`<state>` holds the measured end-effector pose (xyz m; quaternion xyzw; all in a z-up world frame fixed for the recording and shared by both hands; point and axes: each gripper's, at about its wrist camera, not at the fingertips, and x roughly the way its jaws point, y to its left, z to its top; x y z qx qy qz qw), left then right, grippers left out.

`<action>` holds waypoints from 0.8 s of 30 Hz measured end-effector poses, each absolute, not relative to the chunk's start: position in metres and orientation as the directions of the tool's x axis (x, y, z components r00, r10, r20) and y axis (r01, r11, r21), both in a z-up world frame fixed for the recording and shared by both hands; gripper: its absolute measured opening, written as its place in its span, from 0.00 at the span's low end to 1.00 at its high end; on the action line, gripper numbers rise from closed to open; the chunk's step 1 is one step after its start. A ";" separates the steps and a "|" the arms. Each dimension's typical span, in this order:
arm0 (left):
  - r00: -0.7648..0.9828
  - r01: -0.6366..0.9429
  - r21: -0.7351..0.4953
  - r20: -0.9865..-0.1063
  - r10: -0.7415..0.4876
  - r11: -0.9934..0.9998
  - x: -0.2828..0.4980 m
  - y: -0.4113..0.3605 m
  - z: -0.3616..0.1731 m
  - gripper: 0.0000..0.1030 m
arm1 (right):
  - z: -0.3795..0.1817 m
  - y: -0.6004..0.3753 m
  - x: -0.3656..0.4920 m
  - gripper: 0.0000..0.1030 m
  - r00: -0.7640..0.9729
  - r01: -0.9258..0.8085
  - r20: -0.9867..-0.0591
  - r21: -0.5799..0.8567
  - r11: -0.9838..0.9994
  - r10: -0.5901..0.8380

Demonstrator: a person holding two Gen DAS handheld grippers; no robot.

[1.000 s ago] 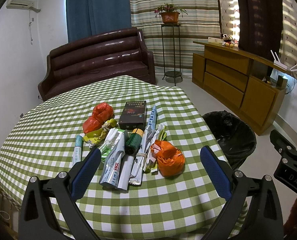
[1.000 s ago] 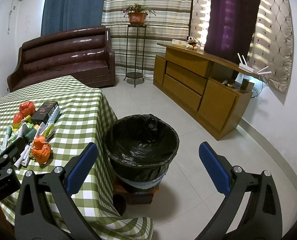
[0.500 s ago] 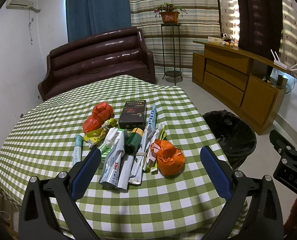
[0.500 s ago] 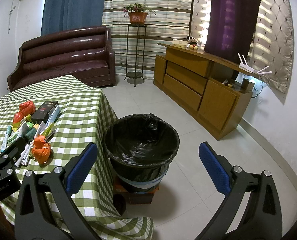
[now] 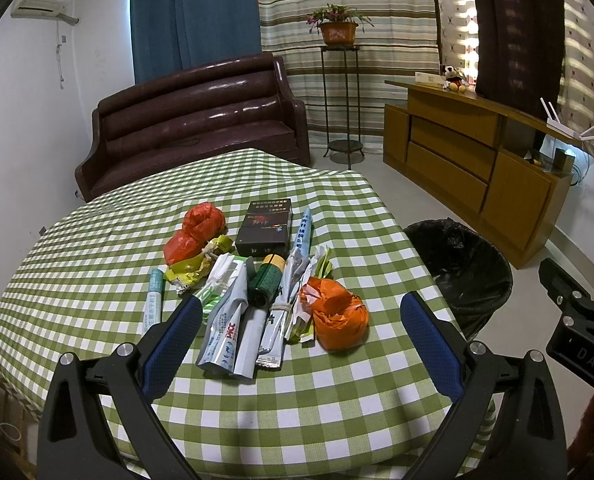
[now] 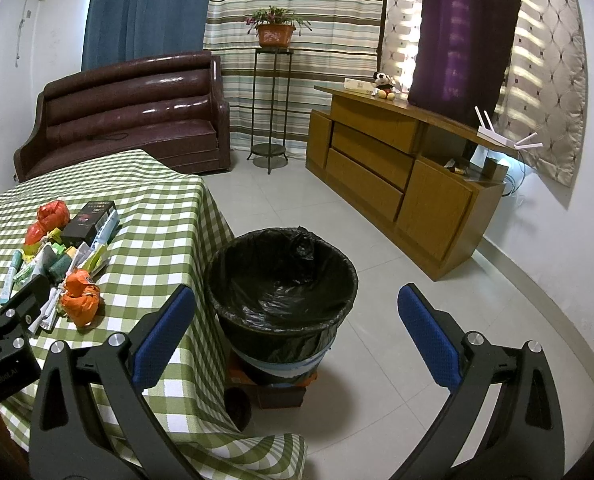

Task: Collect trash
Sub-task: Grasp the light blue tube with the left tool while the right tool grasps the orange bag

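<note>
A heap of trash lies on the green checked table point(image 5: 97, 264): an orange bag point(image 5: 339, 314), a red bag point(image 5: 195, 228), a dark box point(image 5: 267, 226), a green can point(image 5: 268, 278), white tubes and wrappers point(image 5: 229, 320). My left gripper point(image 5: 297, 320) is open and empty, held above the near edge of the heap. A bin with a black liner point(image 6: 283, 280) stands on the floor right of the table. My right gripper point(image 6: 297, 312) is open and empty, above the bin's near rim. The heap also shows in the right wrist view point(image 6: 67, 264).
A brown sofa point(image 5: 193, 120) stands beyond the table. A wooden sideboard point(image 6: 397, 176) runs along the right wall. A plant stand point(image 6: 271, 120) is at the curtains. Tiled floor point(image 6: 377, 320) surrounds the bin, which rests on a low box point(image 6: 281, 394).
</note>
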<state>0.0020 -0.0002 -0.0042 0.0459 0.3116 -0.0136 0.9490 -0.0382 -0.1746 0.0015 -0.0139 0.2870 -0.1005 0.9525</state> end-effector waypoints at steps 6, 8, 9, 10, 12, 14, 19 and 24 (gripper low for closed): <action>0.794 0.055 0.087 -0.608 0.010 0.995 0.005 0.012 -0.014 0.94 | -0.002 -0.171 -0.037 0.96 0.814 0.176 -0.547 -0.089 0.980 -0.196; 0.783 0.051 0.075 -0.621 0.007 0.996 0.008 0.022 -0.016 0.94 | -0.003 -0.171 -0.039 0.96 0.810 0.173 -0.553 -0.091 0.981 -0.194; 0.780 0.050 0.067 -0.626 0.003 0.997 0.009 0.027 -0.015 0.94 | -0.004 -0.170 -0.038 0.96 0.807 0.168 -0.560 -0.087 0.982 -0.188; 0.776 0.043 0.056 -0.630 0.002 0.997 0.009 0.034 -0.016 0.94 | -0.008 -0.167 -0.034 0.96 0.803 0.160 -0.570 -0.079 0.984 -0.176; 0.772 0.031 0.052 -0.635 0.009 0.998 0.010 0.044 -0.015 0.94 | -0.013 -0.163 -0.030 0.96 0.796 0.148 -0.583 -0.070 0.986 -0.161; 0.769 0.014 0.064 -0.638 0.030 0.998 0.010 0.055 -0.018 0.94 | -0.017 -0.157 -0.027 0.96 0.792 0.136 -0.592 -0.067 0.988 -0.149; 0.757 -0.012 0.091 -0.650 0.069 0.996 0.012 0.078 -0.021 0.94 | -0.016 -0.144 -0.020 0.95 0.792 0.103 -0.600 -0.050 0.993 -0.112; 0.732 -0.056 0.094 -0.673 0.105 0.994 0.015 0.108 -0.025 0.93 | -0.017 -0.130 -0.011 0.89 0.786 0.076 -0.613 -0.040 0.996 -0.085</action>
